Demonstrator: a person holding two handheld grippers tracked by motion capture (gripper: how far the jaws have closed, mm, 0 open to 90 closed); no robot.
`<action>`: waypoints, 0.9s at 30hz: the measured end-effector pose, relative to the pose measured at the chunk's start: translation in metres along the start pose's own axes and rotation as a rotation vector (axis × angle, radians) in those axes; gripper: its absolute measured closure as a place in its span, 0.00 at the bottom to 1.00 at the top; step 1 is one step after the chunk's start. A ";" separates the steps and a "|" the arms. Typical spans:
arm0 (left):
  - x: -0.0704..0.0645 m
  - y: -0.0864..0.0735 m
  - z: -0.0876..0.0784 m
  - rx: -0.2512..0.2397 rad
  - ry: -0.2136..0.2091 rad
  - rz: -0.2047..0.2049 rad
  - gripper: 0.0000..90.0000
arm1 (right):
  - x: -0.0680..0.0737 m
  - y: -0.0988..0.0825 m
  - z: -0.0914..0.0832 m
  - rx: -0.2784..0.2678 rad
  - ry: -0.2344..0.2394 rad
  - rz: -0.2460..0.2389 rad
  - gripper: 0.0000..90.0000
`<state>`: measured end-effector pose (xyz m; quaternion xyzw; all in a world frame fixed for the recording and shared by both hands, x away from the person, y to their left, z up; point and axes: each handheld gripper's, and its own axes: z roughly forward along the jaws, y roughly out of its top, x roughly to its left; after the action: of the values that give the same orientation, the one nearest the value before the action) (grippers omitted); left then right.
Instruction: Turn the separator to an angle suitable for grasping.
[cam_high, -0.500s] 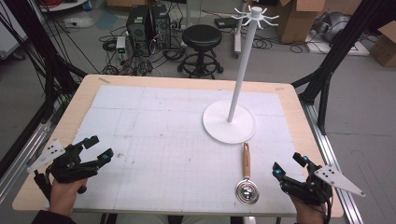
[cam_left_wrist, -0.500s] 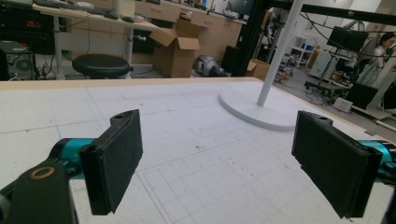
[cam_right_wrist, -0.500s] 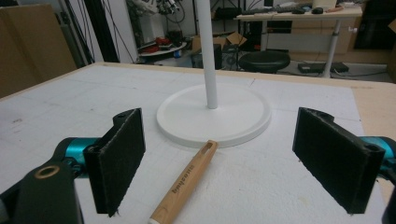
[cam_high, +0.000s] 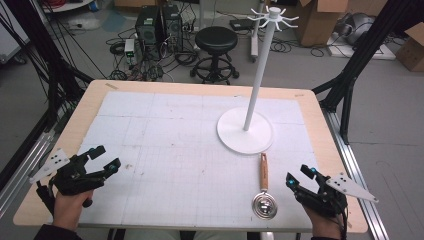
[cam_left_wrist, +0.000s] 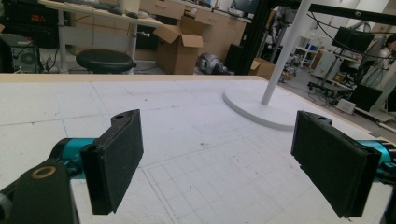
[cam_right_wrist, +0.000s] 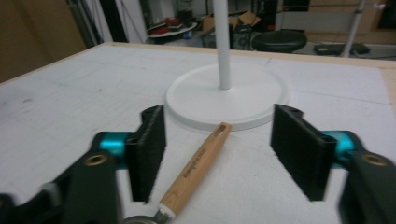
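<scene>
left gripper (cam_high: 100, 160): fingers wide, nothing between, low over bench (cam_high: 165, 145) near-left corner
stand (cam_high: 245, 131): white base and pole, right of centre
strainer (cam_high: 264, 192): wooden handle points at stand base, metal bowl near front edge
right gripper (cam_high: 298, 178): fingers part open, just right of strainer; right gripper view has handle (cam_right_wrist: 198, 165) between fingers, untouched

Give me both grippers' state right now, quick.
Left gripper: open, nothing between the jaws.
Right gripper: open, holding nothing; the wooden-handled strainer lies on the table just beside it, untouched.
</scene>
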<state>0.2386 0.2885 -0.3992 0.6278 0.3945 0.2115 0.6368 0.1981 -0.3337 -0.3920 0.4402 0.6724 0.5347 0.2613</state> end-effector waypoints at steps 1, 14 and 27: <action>0.000 0.000 0.000 0.006 -0.002 0.002 0.19 | 0.000 0.000 0.000 0.000 0.000 0.000 0.51; 0.005 -0.002 0.000 0.014 0.000 -0.026 0.20 | 0.003 -0.025 0.060 0.443 0.018 -0.106 0.99; 0.007 -0.002 0.000 0.017 0.001 -0.034 0.20 | 0.009 -0.031 0.076 0.495 0.076 -0.085 0.99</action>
<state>0.2418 0.2936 -0.4028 0.6262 0.4070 0.1978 0.6348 0.2467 -0.2901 -0.4421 0.4415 0.8102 0.3584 0.1423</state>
